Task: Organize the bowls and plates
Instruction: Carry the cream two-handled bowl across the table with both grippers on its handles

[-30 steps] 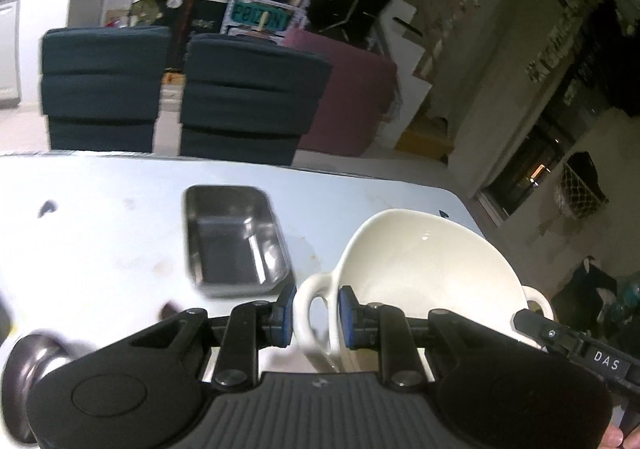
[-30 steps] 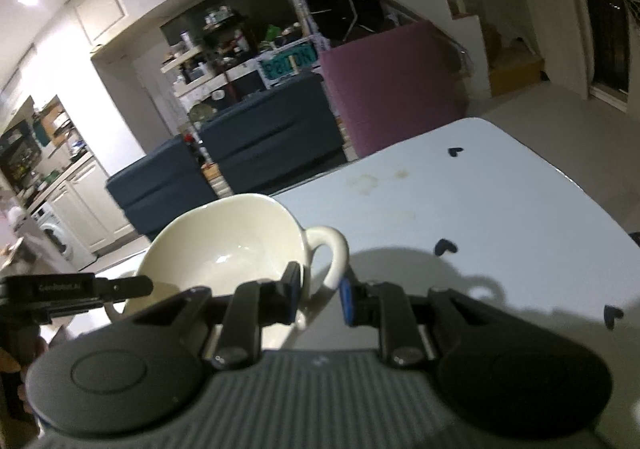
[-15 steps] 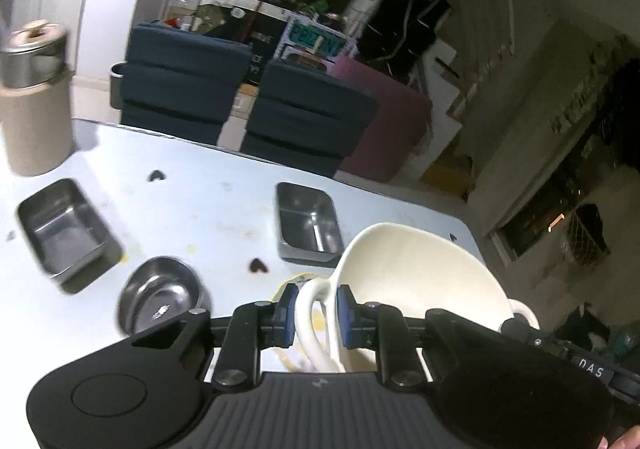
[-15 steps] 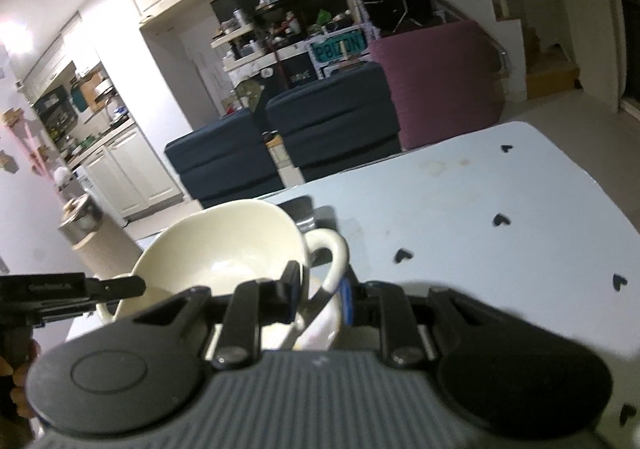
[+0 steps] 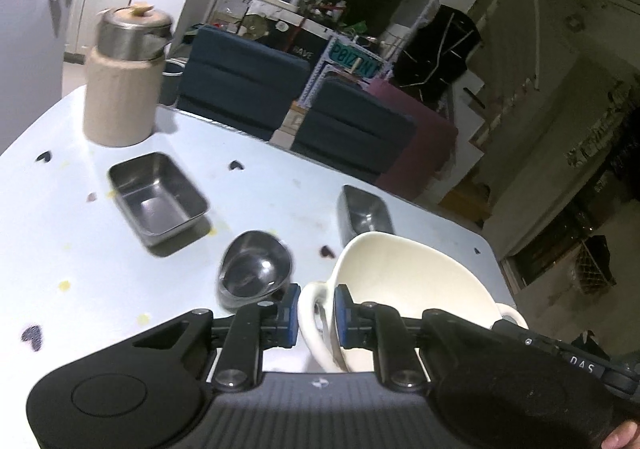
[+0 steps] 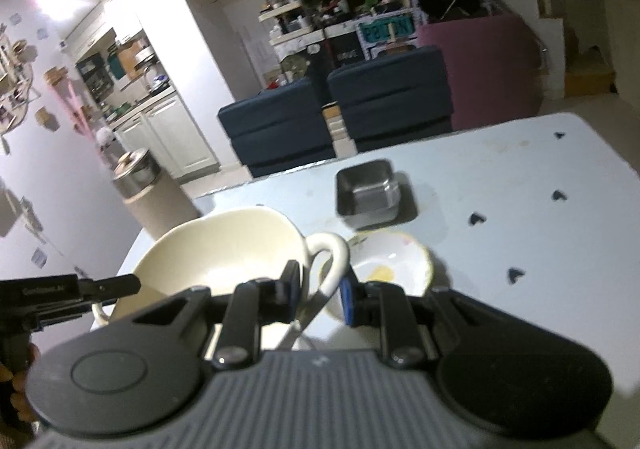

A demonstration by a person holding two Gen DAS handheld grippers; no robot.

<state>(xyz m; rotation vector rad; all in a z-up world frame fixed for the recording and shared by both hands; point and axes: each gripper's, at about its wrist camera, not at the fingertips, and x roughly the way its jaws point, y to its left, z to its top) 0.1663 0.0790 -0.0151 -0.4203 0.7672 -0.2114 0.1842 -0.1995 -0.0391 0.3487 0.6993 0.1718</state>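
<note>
I see a cream two-handled bowl (image 5: pixel 404 281) held tilted above the desk (image 5: pixel 80 233), empty inside. Below it sits a small white bowl (image 6: pixel 390 265) with a yellow smear. Round steel bowl (image 5: pixel 256 273) upright just left of it. Two rectangular steel trays, one left (image 5: pixel 158 201), one behind the cream bowl (image 5: pixel 364 211), both upright, empty.

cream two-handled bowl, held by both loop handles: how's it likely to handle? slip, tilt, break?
The cream bowl looks like glazed ceramic: probably rigid, fairly heavy, chip-prone if set down hard. The left gripper and right gripper each pinch a thin loop handle, so the smooth glaze may slip or pivot. It looks tilted; lower it gently near the small patterned bowl.
</note>
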